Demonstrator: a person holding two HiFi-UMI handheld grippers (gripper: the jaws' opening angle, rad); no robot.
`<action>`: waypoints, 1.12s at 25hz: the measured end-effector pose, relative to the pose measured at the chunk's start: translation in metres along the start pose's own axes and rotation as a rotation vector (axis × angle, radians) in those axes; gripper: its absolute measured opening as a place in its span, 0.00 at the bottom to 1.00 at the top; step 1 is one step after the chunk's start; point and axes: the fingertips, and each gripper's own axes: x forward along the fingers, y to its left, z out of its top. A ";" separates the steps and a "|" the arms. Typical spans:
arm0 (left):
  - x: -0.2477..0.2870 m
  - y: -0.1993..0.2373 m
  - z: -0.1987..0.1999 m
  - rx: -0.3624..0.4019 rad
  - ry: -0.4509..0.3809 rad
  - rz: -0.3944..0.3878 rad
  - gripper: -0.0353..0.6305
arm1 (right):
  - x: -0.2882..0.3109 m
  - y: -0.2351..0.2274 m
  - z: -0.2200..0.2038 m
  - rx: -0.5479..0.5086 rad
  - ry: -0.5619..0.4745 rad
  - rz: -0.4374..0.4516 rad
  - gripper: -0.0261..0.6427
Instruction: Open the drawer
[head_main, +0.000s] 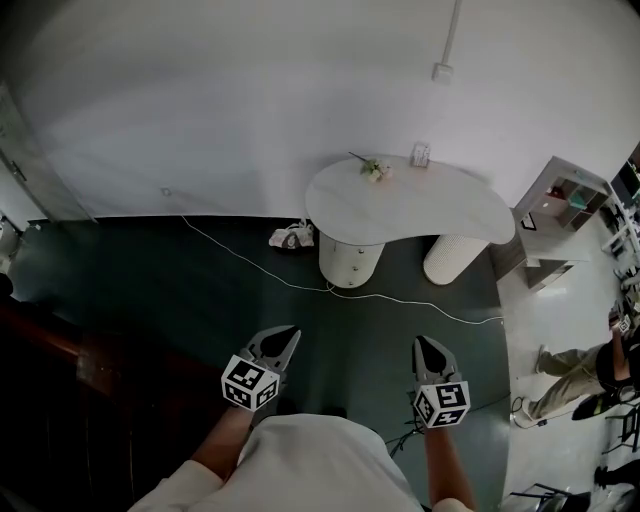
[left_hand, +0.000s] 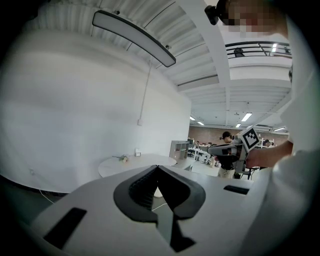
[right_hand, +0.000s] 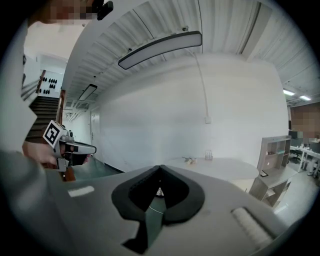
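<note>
Head view: left tongs (head_main: 289, 334) and right tongs (head_main: 421, 343), both closed and empty, hover over dark green floor (head_main: 180, 290). Well ahead, a cylindrical white drawer pedestal (head_main: 350, 262) stands under a white kidney-shaped table (head_main: 400, 205). Left gripper view: tips meet, gripping nothing. Right gripper view: the same.

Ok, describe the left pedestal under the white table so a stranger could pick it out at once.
By the white wall stands a white curved table on the dark green floor, resting on two round pedestals. Take the left pedestal, beside the white bundle. Unlike the ribbed right pedestal, it is smooth with small dark knobs.
</note>
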 end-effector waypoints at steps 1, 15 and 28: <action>0.002 -0.002 0.000 0.000 0.001 0.002 0.06 | 0.000 -0.002 0.000 -0.002 0.000 0.004 0.05; 0.018 -0.038 -0.010 -0.017 0.002 0.034 0.06 | -0.013 -0.029 -0.009 -0.011 0.004 0.057 0.06; 0.029 -0.049 -0.014 -0.019 0.008 0.047 0.06 | -0.016 -0.040 -0.017 -0.019 0.018 0.086 0.06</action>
